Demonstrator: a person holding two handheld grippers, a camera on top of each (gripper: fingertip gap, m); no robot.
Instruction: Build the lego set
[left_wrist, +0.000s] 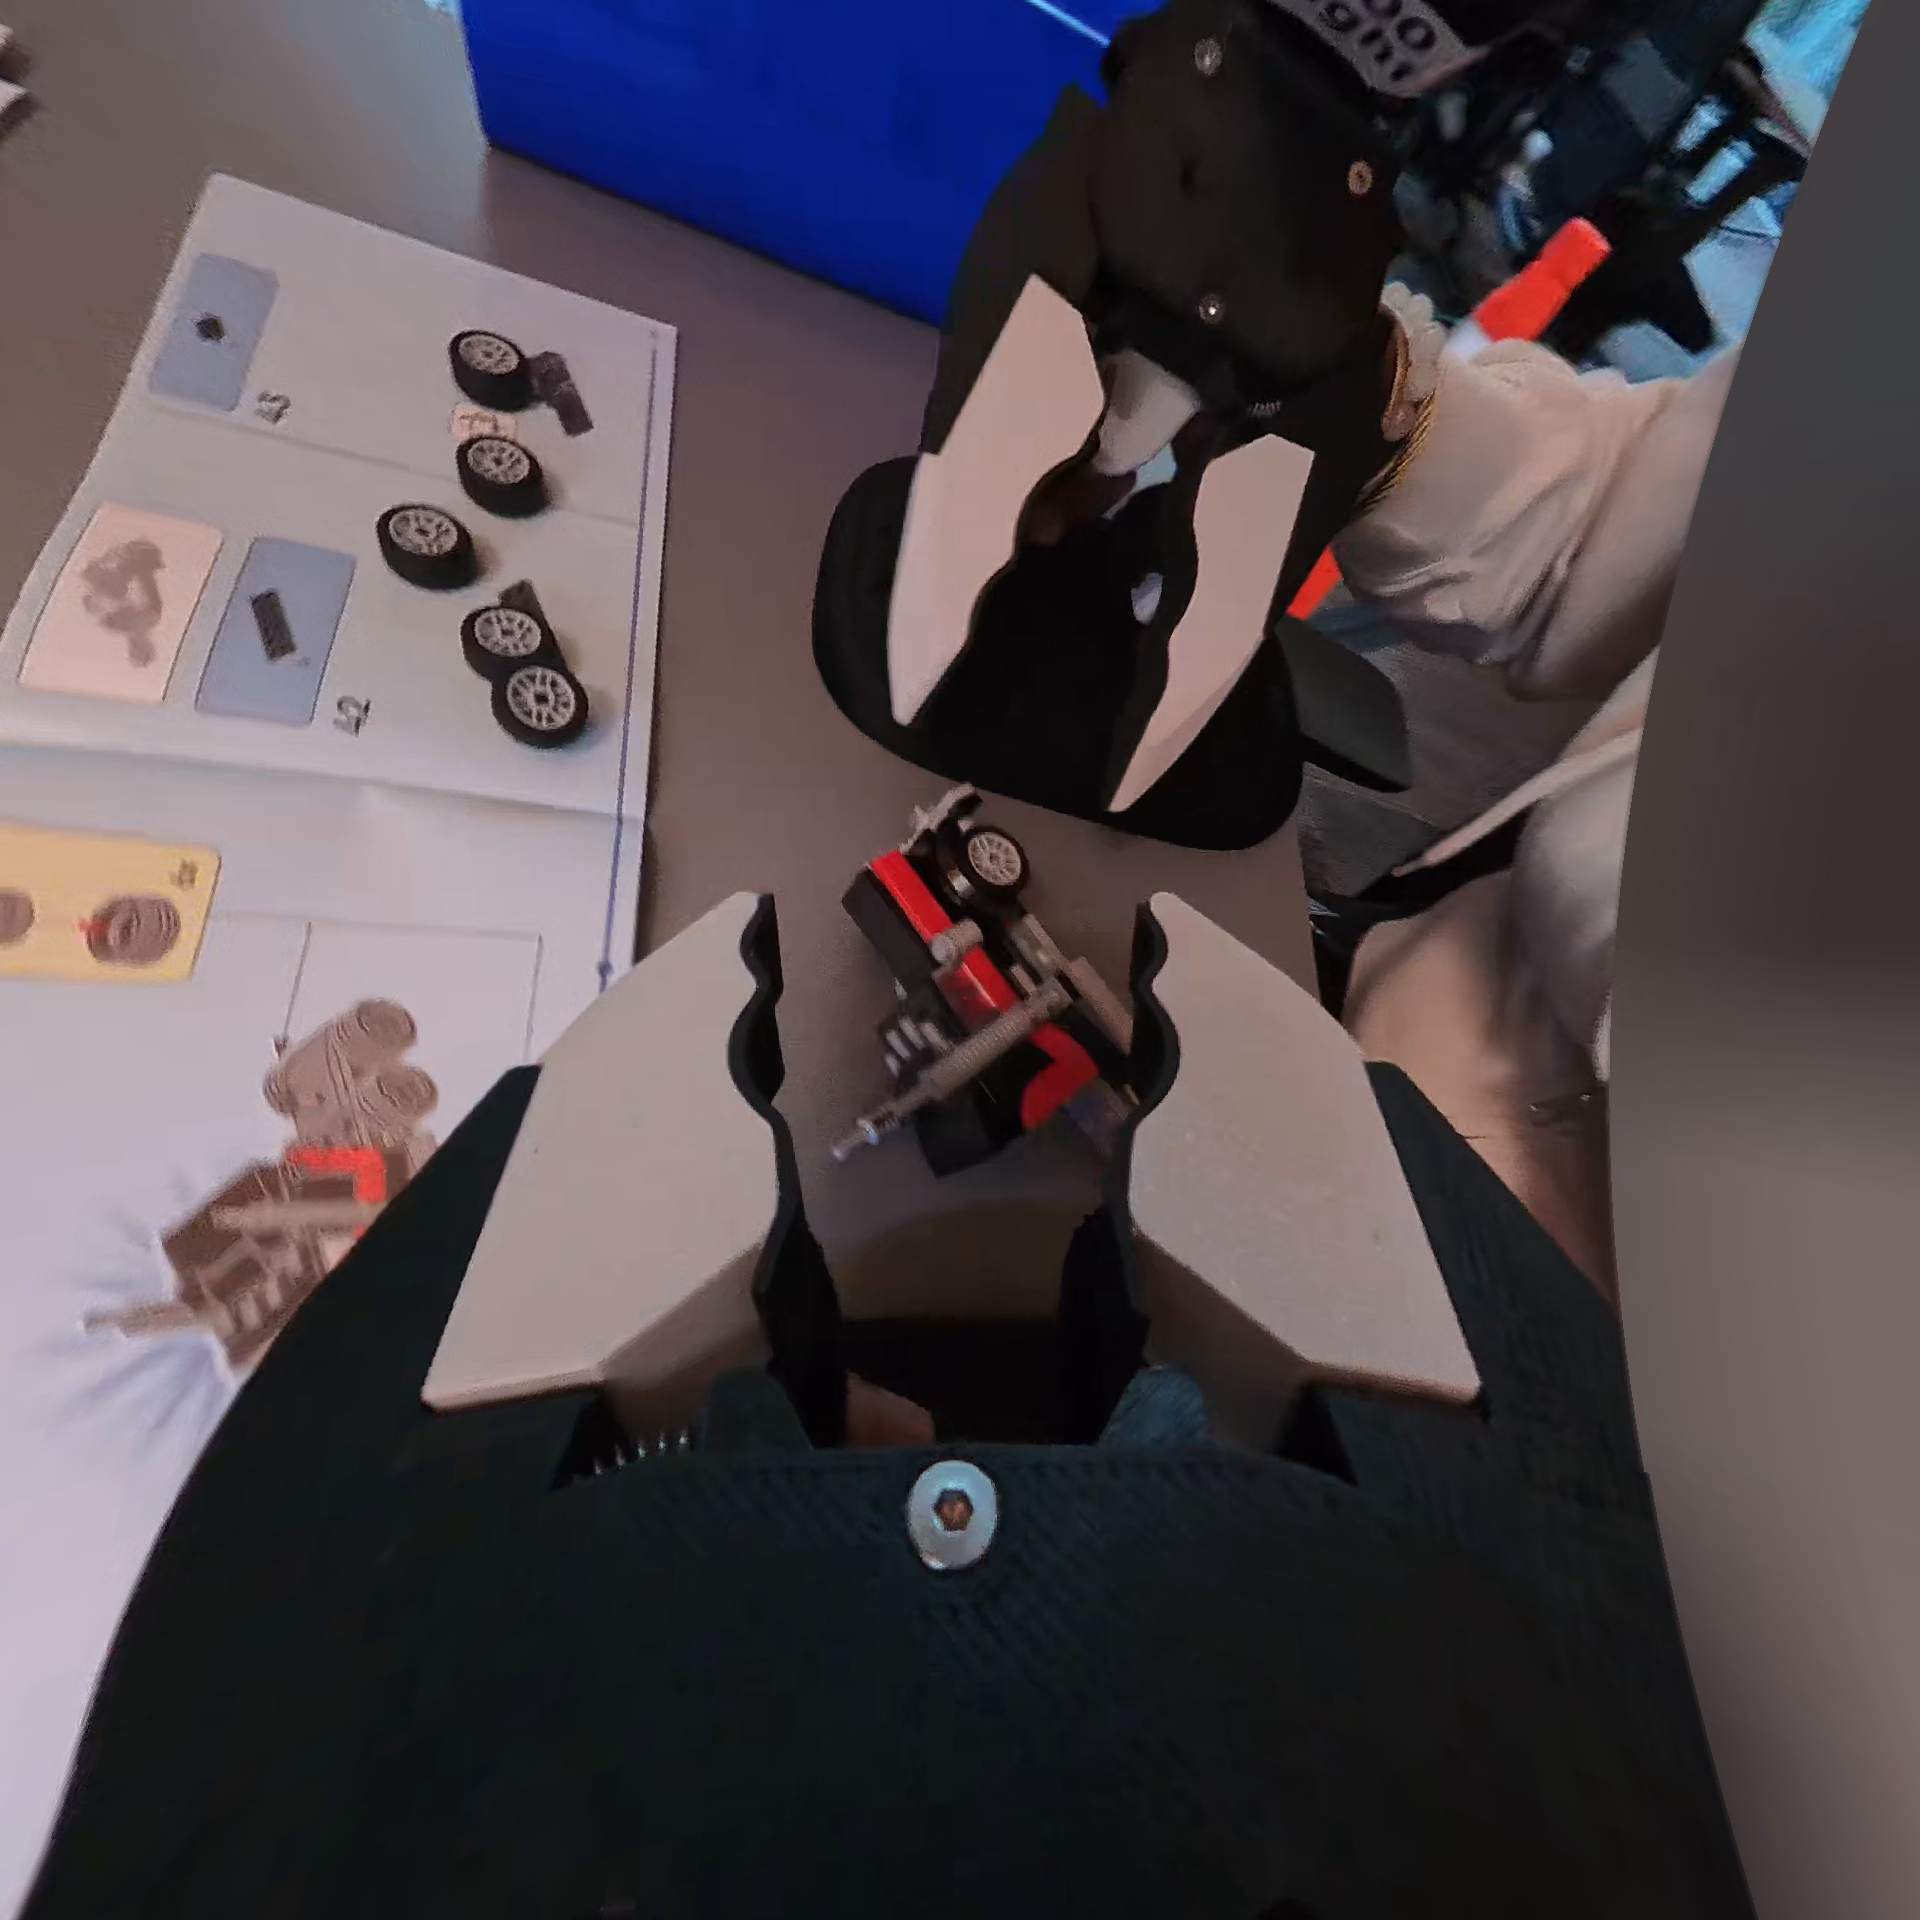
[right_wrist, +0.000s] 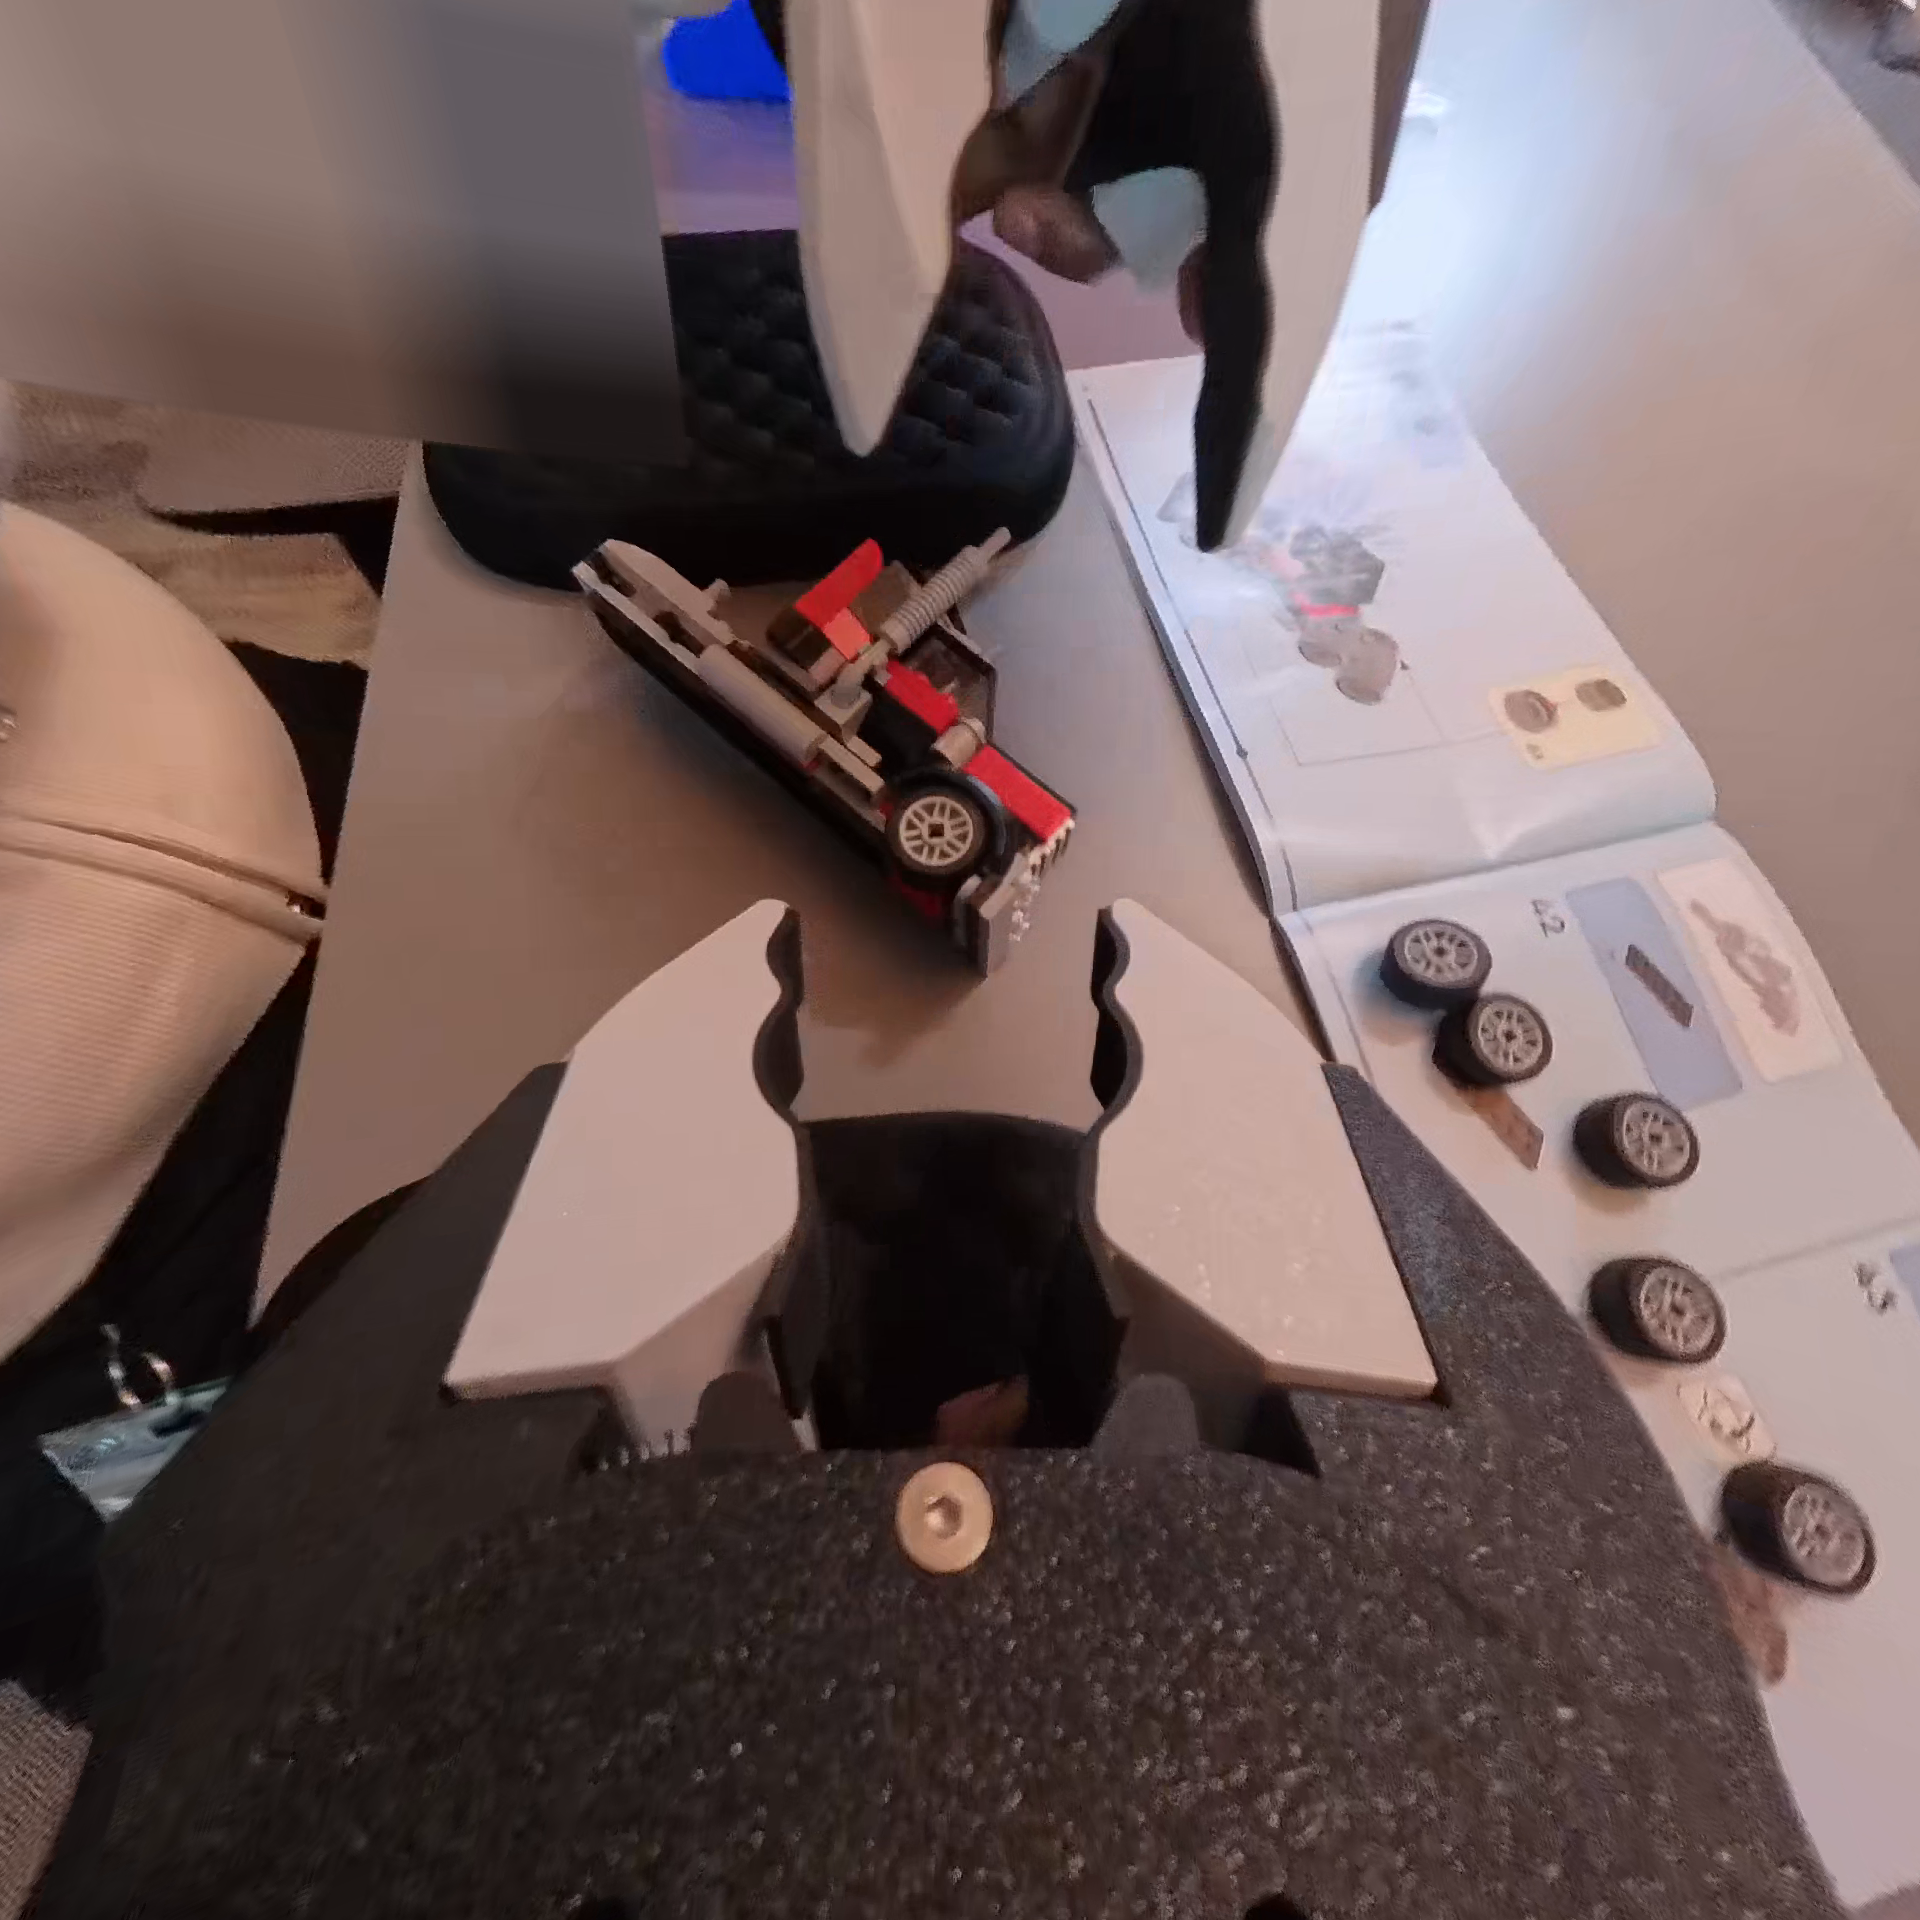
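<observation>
Lying on its side on the grey desk (left_wrist: 748, 582): a half-built lego car (left_wrist: 982, 997), black and red with grey rods, one wheel fitted (left_wrist: 995, 858) at its 12 o'clock end in the left wrist view. Framing it from 6 o'clock, the left gripper (left_wrist: 961, 920), fingers spread wide and holding nothing, the inner edge of the 3 o'clock finger (left_wrist: 1236, 1091) sitting right by the car's red end (touching or just beside, cannot tell). Hanging at 12 o'clock past the car, the right gripper (left_wrist: 1008, 764), fingers likewise wide and empty, tips pointing down toward the desk.

Seen from the right wrist view: the car (right_wrist: 831, 727) lying just beyond the open right gripper (right_wrist: 945, 920), its wheeled end nearest at 6 o'clock, a spring-wrapped rod (right_wrist: 940, 597) sticking out at the far end. Resting behind it at 12 o'clock, a dark quilted pad (right_wrist: 748, 436), with the left gripper (right_wrist: 1039, 488) hovering above.

Spreading at 9 o'clock in the left wrist view, an open instruction booklet (left_wrist: 343, 582), carrying five loose wheels (left_wrist: 497, 462) in a rough row, well apart from the car. Standing at 12 o'clock, a blue box (left_wrist: 779, 135). Showing at 3 o'clock, a pale sleeve (left_wrist: 1507, 561).
</observation>
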